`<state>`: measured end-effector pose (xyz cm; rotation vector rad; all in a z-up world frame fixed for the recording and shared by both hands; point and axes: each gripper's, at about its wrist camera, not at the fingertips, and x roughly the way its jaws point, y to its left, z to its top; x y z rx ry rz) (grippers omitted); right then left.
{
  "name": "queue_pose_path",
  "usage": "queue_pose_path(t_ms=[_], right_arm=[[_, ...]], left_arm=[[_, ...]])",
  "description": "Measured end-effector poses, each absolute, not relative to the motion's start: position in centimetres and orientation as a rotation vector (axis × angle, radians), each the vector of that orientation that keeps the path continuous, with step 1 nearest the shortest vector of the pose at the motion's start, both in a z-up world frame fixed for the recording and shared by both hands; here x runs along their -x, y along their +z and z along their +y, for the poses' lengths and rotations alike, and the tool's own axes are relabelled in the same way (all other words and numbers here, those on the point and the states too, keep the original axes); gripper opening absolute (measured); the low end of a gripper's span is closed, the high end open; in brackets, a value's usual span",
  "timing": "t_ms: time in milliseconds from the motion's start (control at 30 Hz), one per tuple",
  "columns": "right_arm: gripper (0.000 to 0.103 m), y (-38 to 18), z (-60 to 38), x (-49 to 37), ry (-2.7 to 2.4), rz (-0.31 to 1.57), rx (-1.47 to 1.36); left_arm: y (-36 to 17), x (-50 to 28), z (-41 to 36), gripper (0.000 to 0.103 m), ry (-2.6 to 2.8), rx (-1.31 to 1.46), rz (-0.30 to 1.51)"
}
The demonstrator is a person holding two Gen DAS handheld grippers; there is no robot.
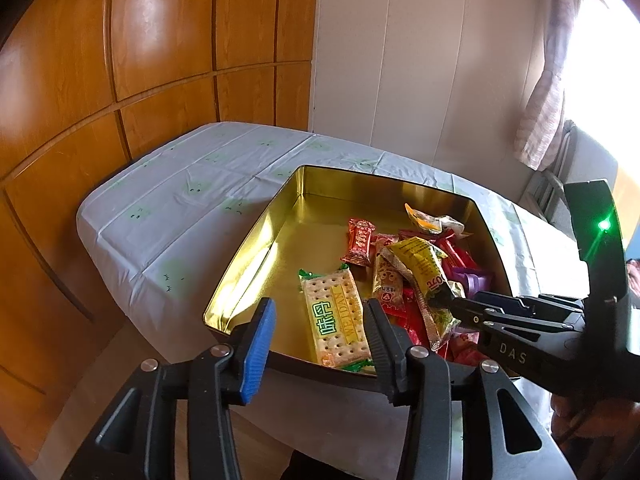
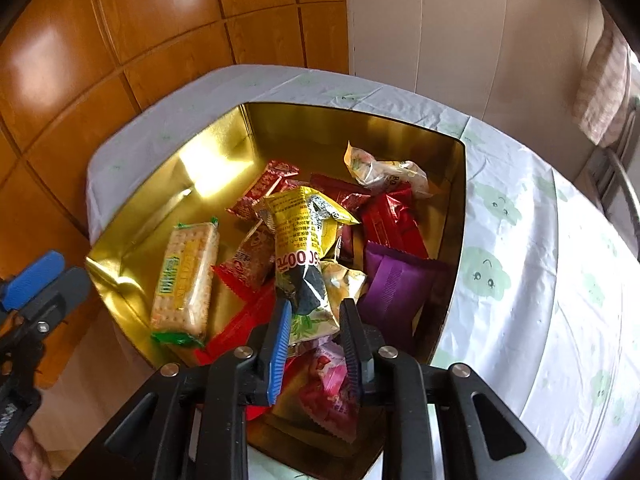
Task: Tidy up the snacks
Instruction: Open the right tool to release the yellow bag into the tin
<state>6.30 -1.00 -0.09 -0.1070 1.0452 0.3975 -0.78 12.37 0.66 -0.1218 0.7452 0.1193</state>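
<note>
The right gripper (image 2: 316,326) is pinching the yellow packet (image 2: 304,232) above the pile at the gold tin's (image 2: 360,120) near-right corner, and, with the left gripper (image 1: 320,332) hanging released over the cracker pack (image 1: 336,316), should be lifting straight, slowly.

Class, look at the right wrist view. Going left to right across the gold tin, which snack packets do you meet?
Cracker packet → yellow packet, held up by the right gripper → purple packet, all inside the gold tin.
</note>
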Motion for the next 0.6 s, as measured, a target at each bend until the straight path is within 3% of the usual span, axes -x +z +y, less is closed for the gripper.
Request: queue_pose_path(t_ms=[600], right_arm=[[0.028,2.8,-4.2,-2.5,0.289,0.925,0.01]], left_arm=[[1.1,1.0,11.3,0.063,0.116,0.097,0.728]])
